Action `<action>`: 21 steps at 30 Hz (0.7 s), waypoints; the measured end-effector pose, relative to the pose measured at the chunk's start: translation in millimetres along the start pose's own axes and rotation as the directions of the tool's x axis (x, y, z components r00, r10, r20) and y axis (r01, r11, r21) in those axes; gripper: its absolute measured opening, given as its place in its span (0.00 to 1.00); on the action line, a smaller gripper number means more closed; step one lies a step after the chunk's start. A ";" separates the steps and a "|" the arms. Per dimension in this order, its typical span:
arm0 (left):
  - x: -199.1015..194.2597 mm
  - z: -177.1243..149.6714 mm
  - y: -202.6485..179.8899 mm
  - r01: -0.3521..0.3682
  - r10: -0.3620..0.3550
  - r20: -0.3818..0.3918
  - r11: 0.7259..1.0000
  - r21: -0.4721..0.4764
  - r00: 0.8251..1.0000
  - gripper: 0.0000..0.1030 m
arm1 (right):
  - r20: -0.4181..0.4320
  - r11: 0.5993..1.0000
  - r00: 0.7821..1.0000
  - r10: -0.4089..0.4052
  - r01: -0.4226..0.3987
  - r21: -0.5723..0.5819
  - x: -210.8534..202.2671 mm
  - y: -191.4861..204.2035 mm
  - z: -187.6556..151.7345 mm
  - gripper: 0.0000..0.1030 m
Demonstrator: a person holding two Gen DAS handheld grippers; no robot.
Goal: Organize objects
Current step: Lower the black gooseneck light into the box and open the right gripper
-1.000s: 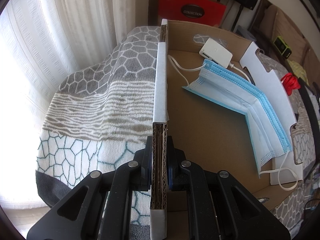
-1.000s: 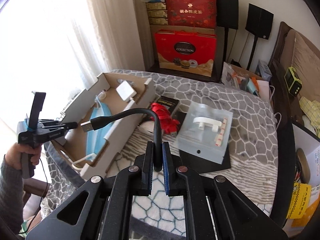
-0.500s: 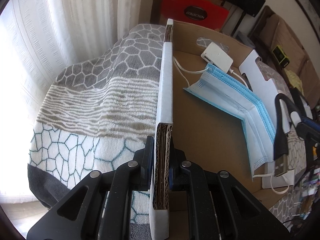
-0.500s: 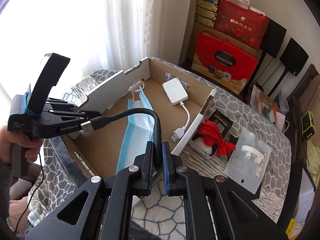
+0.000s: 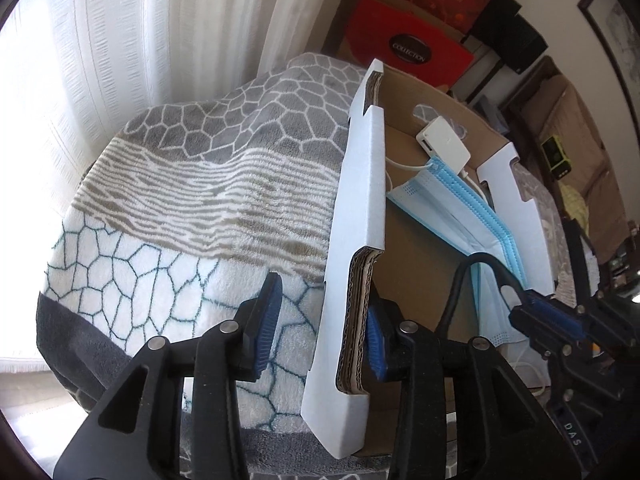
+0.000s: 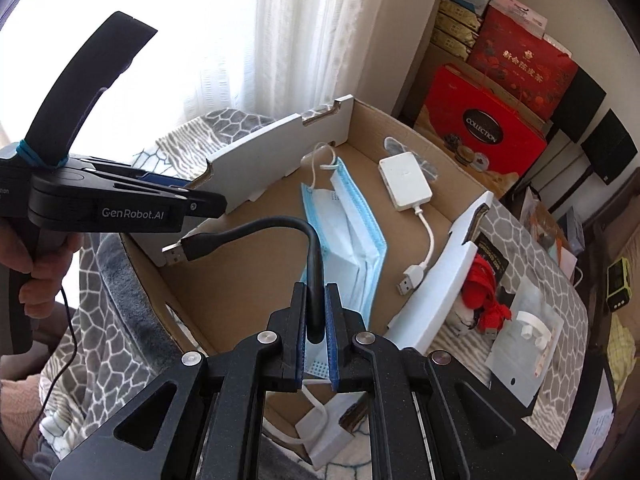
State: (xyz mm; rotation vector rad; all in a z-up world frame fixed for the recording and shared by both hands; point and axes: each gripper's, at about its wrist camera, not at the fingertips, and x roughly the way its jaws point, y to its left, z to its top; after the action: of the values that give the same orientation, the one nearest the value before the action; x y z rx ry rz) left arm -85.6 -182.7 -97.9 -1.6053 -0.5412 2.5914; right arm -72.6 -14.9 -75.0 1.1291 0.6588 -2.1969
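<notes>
A hand (image 6: 24,248) at the far left grips the handle of the left gripper (image 5: 320,332), whose jaws have just been opening around the near end of the cardboard box's left wall (image 5: 360,216); that wall now stands between the blue pads, the right pad close against the cardboard, the left pad clear of it with blanket showing in the gap. The box (image 6: 436,152) sits on a grey-and-white patterned blanket (image 5: 192,208), its left wall towards the curtain (image 6: 272,40). Inside, along the middle of the floor, lies a stack of blue masks (image 6: 352,240), an ear loop curling towards the far-left corner. Above the box's near-left part a black USB cable (image 6: 248,232) arches in the air, its plug pointing at the left gripper; the right gripper (image 6: 317,340) is clamped narrow on the cable's other end, over the box's near edge. Near the far wall rests a white adapter (image 6: 404,186), its white cord running to a plug by the right wall. Just outside that right wall, on the blanket, lie a dark packet (image 6: 492,256), a red lanyard (image 6: 484,288) and a clear bag (image 6: 528,344) holding white parts. Beyond the blanket's far edge stand red gift boxes (image 6: 484,132); a small green device (image 6: 618,284) sits at the far right.
</notes>
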 end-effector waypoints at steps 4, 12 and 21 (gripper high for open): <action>-2.5 1.5 0.7 0.001 -0.001 0.002 1.000 -0.001 1.000 0.37 | -0.007 0.991 0.992 0.122 -0.122 0.058 7.7 0.6 1.3 0.08; -3.9 1.5 -5.5 -0.035 0.035 0.012 0.999 0.037 0.999 0.37 | 0.046 0.981 0.991 0.123 -0.128 0.145 -19.3 -34.6 1.0 0.14; -0.4 -0.2 -14.2 -0.063 0.062 0.012 0.995 0.072 0.998 0.29 | 0.060 0.970 0.997 0.043 -0.056 0.236 -56.3 -103.7 -8.6 0.23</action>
State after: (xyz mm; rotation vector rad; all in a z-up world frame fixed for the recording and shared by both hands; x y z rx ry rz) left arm -87.2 -169.4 -93.1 -1.6131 -0.3986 2.6314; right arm -111.8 79.5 -15.5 1.1840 0.3453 -2.2997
